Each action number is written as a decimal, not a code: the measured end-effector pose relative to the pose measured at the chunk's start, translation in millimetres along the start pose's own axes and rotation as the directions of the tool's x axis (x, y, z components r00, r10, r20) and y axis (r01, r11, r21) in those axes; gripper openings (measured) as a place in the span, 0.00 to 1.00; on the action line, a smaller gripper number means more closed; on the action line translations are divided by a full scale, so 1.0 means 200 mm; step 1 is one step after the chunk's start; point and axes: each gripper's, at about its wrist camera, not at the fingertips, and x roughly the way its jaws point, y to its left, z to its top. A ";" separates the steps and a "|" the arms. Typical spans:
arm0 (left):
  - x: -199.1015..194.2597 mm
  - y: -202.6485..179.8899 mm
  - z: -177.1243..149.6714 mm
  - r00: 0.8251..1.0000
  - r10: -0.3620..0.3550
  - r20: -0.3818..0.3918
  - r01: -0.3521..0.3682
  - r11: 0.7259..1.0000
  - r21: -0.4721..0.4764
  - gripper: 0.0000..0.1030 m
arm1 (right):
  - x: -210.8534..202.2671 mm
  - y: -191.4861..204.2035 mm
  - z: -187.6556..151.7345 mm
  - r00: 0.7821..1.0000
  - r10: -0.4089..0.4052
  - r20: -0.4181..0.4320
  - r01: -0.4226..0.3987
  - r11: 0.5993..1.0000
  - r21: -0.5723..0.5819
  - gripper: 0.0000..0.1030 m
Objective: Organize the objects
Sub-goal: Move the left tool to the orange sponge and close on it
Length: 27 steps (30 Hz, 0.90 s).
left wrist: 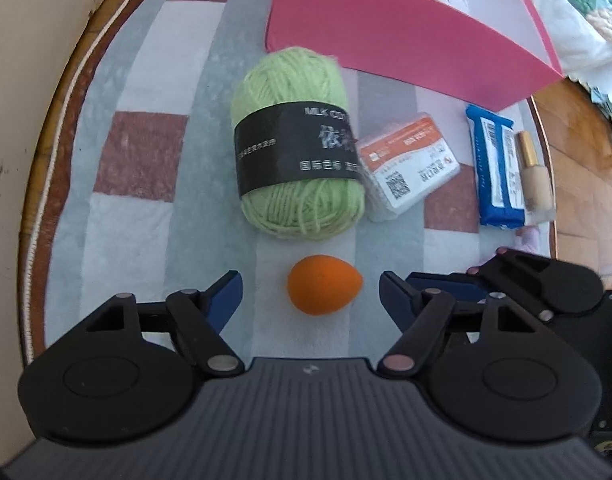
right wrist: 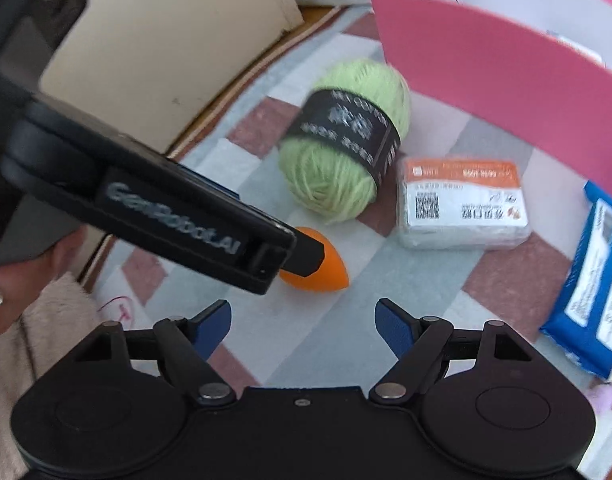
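Note:
An orange egg-shaped sponge lies on the checked mat, right between the blue pads of my left gripper. The jaws stand open on either side of it, with gaps to the sponge. In the right wrist view one left finger hangs over the sponge. My right gripper is open and empty, just in front of the sponge. Behind the sponge lies a green yarn ball with a black band. A pink box stands behind the yarn.
A clear pack with an orange and white label, a blue packet and a beige bottle with a gold cap lie to the right. The wooden table edge is beyond them. A fuzzy pink sleeve is at lower left.

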 end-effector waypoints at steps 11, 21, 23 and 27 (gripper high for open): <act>0.13 0.03 -0.02 0.996 -0.072 0.047 0.072 0.997 0.001 0.49 | 0.12 -0.05 -0.08 0.987 0.006 0.158 -0.008 1.000 0.008 0.52; 0.14 -0.02 -0.09 0.994 -0.094 0.052 0.096 0.995 -0.021 0.37 | 0.08 -0.05 -0.12 0.979 0.025 0.204 -0.038 0.998 0.058 0.44; 0.10 -0.04 -0.11 0.994 -0.090 0.065 0.091 0.996 -0.012 0.37 | 0.05 -0.03 -0.13 0.978 0.027 0.205 -0.039 0.998 0.055 0.44; 0.01 -0.09 -0.15 0.993 -0.094 0.076 0.095 0.996 -0.001 0.37 | -0.04 0.00 -0.14 0.980 0.035 0.197 -0.044 0.998 0.045 0.44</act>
